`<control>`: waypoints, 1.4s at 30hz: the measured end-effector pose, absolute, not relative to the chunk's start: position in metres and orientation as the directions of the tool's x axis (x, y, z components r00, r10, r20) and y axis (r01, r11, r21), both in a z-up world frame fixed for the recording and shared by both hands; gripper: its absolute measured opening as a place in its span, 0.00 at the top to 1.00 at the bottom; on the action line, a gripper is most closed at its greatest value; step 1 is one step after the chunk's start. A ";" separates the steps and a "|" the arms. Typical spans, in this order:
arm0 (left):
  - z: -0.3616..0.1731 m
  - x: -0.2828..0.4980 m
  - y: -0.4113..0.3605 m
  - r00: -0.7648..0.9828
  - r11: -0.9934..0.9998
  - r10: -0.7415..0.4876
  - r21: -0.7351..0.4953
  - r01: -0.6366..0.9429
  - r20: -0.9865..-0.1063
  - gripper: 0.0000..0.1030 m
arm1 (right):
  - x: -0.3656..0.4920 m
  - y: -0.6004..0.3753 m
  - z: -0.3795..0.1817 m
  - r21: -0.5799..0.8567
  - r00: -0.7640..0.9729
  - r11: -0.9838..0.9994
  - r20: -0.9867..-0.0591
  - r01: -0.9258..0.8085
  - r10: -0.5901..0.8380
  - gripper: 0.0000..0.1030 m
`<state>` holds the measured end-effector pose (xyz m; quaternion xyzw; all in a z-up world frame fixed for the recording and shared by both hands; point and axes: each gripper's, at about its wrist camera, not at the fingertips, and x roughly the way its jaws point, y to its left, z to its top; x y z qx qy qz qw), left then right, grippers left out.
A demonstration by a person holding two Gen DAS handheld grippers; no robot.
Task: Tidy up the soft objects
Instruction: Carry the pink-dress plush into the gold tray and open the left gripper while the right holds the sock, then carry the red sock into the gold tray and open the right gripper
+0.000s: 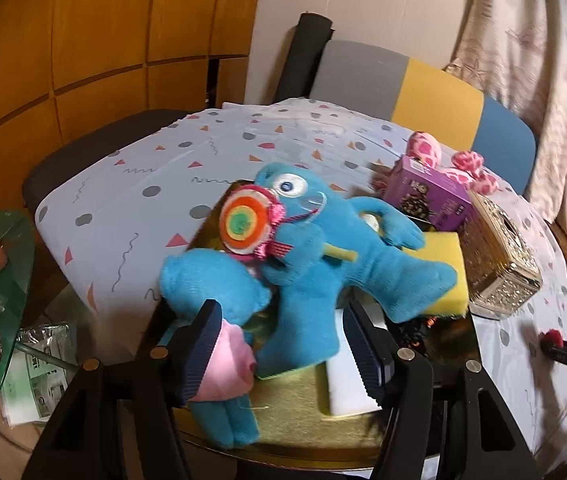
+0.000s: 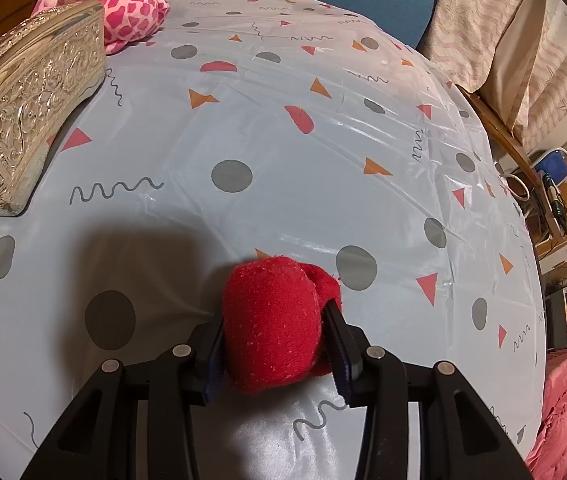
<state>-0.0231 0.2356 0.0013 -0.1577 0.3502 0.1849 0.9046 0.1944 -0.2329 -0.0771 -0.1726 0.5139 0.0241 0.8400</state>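
A table (image 1: 131,184) under a pale blue cloth printed with grey dots, orange and red triangles and dark squiggles serves as the landmark. Behind it, on the far side, stands a chair (image 1: 435,92) whose backrest runs in grey, yellow and blue bands. Left of the table rises a wall of orange-brown wooden panels (image 1: 95,32); directly behind the chair the wall is plain cream (image 1: 363,4). Right of the table hangs a beige curtain (image 1: 531,48) with a faint pink pattern. Low at the table's left sits a green glass side table (image 1: 11,264). Beyond the table's right edge stands a cluttered wooden desk (image 2: 563,208). The light is warm and indoor.
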 end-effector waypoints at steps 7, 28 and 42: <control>0.000 -0.022 0.225 0.684 0.895 0.215 -0.140 -0.424 -0.698 0.38 | 0.194 -0.233 -0.078 -0.270 0.471 0.938 -0.871 -0.220 -0.140 0.59; -0.002 -0.024 0.223 0.689 0.907 0.203 -0.133 -0.400 -0.695 0.36 | 0.160 -0.189 -0.060 -0.138 0.426 0.954 -0.905 -0.266 -0.012 0.66; -0.003 -0.028 0.236 0.687 0.891 0.216 -0.147 -0.429 -0.694 0.35 | 0.078 -0.082 0.058 -0.062 0.599 0.830 -0.722 -0.554 0.346 0.66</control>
